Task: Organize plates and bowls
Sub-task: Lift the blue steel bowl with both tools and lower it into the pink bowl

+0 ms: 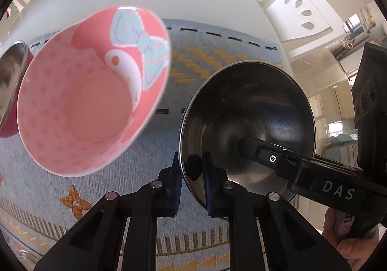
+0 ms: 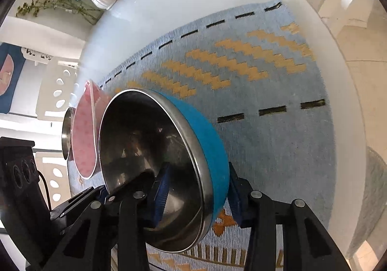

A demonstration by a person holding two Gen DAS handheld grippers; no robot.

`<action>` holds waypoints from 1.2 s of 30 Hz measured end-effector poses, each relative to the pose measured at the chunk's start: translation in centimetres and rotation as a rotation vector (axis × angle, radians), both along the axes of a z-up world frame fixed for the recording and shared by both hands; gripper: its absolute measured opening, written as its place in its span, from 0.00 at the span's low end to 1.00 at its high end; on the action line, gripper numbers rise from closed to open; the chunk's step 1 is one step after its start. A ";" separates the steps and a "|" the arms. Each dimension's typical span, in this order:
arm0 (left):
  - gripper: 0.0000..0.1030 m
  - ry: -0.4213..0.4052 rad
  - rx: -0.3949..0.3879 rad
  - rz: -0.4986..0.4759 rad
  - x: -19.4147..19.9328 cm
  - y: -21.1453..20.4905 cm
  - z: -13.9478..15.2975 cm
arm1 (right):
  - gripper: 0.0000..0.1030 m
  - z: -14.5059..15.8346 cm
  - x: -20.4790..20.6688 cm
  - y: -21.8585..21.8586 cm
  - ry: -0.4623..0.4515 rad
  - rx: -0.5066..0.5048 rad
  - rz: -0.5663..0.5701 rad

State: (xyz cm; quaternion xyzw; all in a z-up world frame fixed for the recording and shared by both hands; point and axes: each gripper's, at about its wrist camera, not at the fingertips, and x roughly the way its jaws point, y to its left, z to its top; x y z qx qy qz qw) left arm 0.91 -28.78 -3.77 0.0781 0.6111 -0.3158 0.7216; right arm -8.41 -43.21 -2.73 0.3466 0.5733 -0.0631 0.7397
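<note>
Left claw (image 1: 191, 181) clenched on near rim of blue steel bowl (image 1: 246, 130); right claw (image 2: 197, 196) clamped across its right wall. Pink bowl (image 1: 92, 92) left, on woven mat (image 2: 278, 125).

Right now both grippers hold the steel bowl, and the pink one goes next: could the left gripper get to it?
Probably not yet: the left gripper is shut on the steel bowl's rim; the pink bowl sits unobstructed beside it.

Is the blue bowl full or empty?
Empty. The right wrist view shows the bare shiny steel inside of the blue bowl, with only reflections and the tongs' finger at the rim.
</note>
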 end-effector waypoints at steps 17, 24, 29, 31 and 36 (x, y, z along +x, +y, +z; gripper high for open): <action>0.13 -0.103 -0.037 0.039 1.2 3.8 7.1 | 0.42 7.2 1.3 4.3 -0.098 -0.041 0.058; 0.13 -0.113 -0.018 0.134 4.3 8.0 6.7 | 0.42 6.8 5.5 7.8 -0.131 0.018 0.112; 0.13 -0.108 -0.010 0.173 6.0 9.6 5.5 | 0.42 5.9 7.3 9.5 -0.117 0.020 0.142; 0.13 -0.101 -0.015 0.185 6.5 10.3 5.1 | 0.42 5.4 7.7 9.9 -0.108 0.028 0.146; 0.13 -0.091 -0.029 0.197 7.9 11.1 4.5 | 0.42 4.4 8.5 10.5 -0.088 0.027 0.150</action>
